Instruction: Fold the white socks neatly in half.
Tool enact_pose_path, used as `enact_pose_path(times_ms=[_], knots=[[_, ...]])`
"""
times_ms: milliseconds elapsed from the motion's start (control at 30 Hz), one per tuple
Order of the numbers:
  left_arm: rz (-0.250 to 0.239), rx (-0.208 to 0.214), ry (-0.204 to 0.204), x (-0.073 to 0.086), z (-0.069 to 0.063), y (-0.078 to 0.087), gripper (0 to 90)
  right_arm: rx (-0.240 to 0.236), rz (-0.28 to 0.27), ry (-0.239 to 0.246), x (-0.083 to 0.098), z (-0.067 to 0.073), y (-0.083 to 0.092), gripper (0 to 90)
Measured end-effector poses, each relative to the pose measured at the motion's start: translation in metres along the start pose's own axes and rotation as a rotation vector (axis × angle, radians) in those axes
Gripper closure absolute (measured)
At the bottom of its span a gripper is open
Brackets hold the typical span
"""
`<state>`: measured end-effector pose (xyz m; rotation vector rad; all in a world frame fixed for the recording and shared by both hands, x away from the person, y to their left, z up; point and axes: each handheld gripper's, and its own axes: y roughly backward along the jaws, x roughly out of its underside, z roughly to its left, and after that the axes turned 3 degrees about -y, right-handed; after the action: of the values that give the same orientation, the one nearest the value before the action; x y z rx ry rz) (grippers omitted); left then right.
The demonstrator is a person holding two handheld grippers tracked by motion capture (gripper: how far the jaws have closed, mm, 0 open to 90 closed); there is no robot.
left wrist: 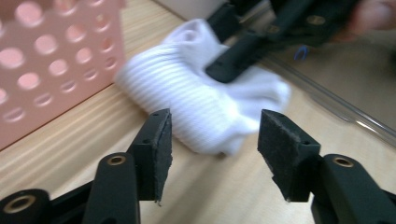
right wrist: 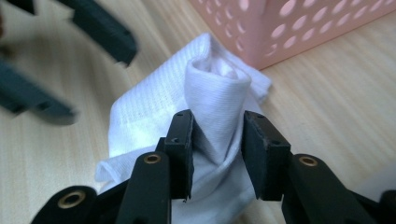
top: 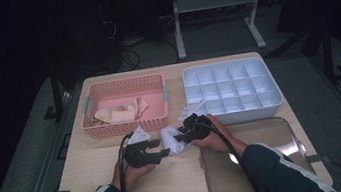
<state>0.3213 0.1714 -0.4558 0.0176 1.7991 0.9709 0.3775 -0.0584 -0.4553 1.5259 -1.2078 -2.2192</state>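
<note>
Nearest the person, a clear tray (top: pixel 274 162) lies on the table (top: pixel 90 188) at the right front, with nothing showing in it. Just beyond the hands, the left gripper (top: pixel 158 148) stands with its jaws apart; in the left gripper view they frame the sock (left wrist: pixel 205 112) without touching it, a gap of bare wood on either side. The right gripper (right wrist: pixel 217 149) is clamped on a raised fold of the sock, a pad pressing each side of the pinched cloth. The sock lies on the table between the two grippers, just in front of the basket (top: pixel 157 90) and beside the tray's near-left corner. It is white and ribbed, bunched up rather than flat, with one rolled, tube-like part standing upright in the right gripper's hold and the rest spread crumpled beneath it. Farther back at the left, the pink basket, its walls full of round holes, holds a loose heap of beige cloth (top: pixel 118 113). Beside it at the right sits a white box (top: pixel 274 96) divided into many small square compartments, all of which look empty from the high view.
</note>
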Motion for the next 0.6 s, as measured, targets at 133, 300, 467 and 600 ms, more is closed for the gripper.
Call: enact_pose_path(times_ms=[133, 300, 467, 600], knots=[[0.019, 0.025, 0.057, 0.003, 0.009, -0.017, 40.9, -0.02, 0.01, 0.002, 0.001, 0.0, -0.002, 63.0], [0.03, 0.053, 0.069, 0.003, 0.011, -0.023, 42.0, -0.046, 0.015, -0.021, 0.003, -0.002, -0.002, 62.3], [0.054, 0.089, 0.04, 0.005, 0.006, -0.019, 53.7, -0.087, 0.036, -0.036, 0.005, -0.002, -0.001, 62.8], [0.094, 0.109, 0.019, 0.008, -0.006, -0.012, 59.1, -0.135, 0.059, -0.031, 0.009, 0.002, 0.002, 62.7]])
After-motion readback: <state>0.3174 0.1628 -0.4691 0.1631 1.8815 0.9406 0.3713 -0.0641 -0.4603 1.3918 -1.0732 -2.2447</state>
